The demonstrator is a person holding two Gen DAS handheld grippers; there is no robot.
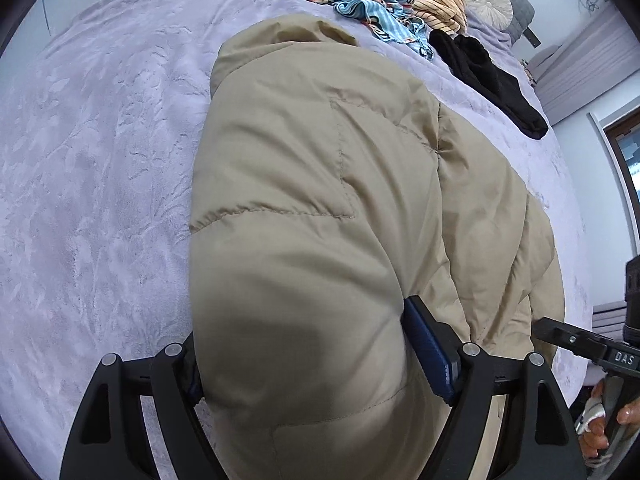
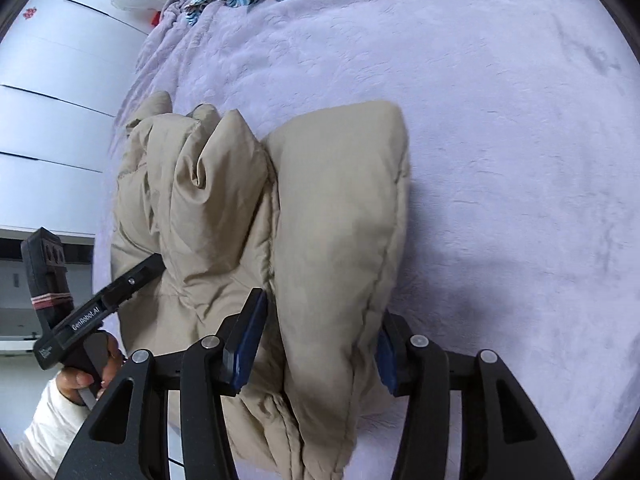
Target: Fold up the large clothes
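The tan padded jacket [image 1: 320, 200] lies bunched on the lilac bed [image 1: 100, 160]. The left tongs [image 1: 304, 360] stand wide around one thick fold, apparently gripping it, and the right tongs [image 2: 316, 352] clasp another fold beside it.

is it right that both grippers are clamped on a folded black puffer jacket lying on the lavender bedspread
Only the colour is off. The puffer jacket is beige, as both wrist views show; the black garment lies apart from it, further up the lavender bedspread. The left gripper and right gripper each clamp a thick fold of the jacket.
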